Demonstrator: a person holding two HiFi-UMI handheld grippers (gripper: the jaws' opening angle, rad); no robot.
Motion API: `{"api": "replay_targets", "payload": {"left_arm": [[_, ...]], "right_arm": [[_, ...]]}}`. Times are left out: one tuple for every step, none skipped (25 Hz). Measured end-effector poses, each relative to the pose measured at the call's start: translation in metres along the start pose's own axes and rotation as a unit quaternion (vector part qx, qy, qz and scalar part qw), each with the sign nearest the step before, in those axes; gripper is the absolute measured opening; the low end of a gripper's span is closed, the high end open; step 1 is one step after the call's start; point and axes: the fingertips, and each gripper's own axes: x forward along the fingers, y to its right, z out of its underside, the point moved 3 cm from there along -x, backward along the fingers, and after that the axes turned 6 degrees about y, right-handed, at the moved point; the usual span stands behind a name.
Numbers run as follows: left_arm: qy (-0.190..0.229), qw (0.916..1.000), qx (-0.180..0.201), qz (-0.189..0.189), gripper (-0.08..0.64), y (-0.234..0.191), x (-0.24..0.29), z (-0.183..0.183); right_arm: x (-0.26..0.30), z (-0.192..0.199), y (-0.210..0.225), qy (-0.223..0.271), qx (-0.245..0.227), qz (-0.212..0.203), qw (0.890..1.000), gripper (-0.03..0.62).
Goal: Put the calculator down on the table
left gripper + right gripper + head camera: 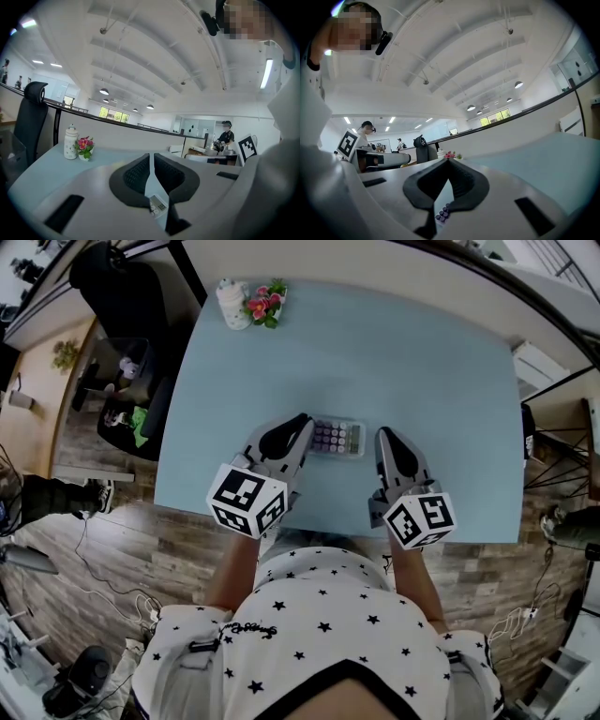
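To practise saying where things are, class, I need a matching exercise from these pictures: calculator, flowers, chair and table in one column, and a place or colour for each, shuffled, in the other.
Column one:
1. calculator
2. flowers
3. chair
4. table

Column two:
A. light blue
B. black, beyond the table's far left corner
C. beside the white jar
D. lying between the left claw and the right claw

Pairs: 1-D, 2-C, 3-B, 4-A.
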Motion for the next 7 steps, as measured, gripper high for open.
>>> {"api": "replay_targets", "payload": {"left_arm": [[0.000, 1.0000, 0.001, 0.000, 0.052, 0.0003, 0.0004, -0.0002], [-0.001, 1.0000, 0.001, 0.000, 0.052, 0.0009, 0.0009, -0.0004], [-0.001, 1.0000, 0.001, 0.000, 0.052, 0.0016, 0.0014, -0.0006], [-0.002, 1.0000, 0.002, 0.000, 0.052, 0.0023, 0.0019, -0.0006], [-0.003, 1.0000, 0.002, 0.000, 0.052, 0.0029, 0.0022, -0.0004], [-0.003, 1.0000, 0.002, -0.001, 0.052, 0.0035, 0.0026, -0.0003], [-0.004, 1.0000, 0.002, -0.001, 0.052, 0.0040, 0.0029, -0.0001]], "right_arm": [[0.0000, -0.0007, 0.0003, 0.001, 0.001, -0.001, 1.000, -0.002], [0.0000, -0.0016, 0.0005, 0.001, 0.001, -0.001, 1.000, -0.002], [-0.0001, -0.0024, 0.0008, 0.002, 0.001, -0.002, 1.000, -0.002], [-0.0004, -0.0030, 0.0012, 0.002, 0.001, -0.002, 1.000, -0.002], [-0.0007, -0.0034, 0.0018, 0.002, 0.002, -0.002, 1.000, -0.002], [-0.0011, -0.0037, 0.0023, 0.002, 0.002, -0.001, 1.000, -0.002], [-0.0015, -0.0040, 0.0028, 0.003, 0.003, -0.001, 1.000, -0.002]]}}
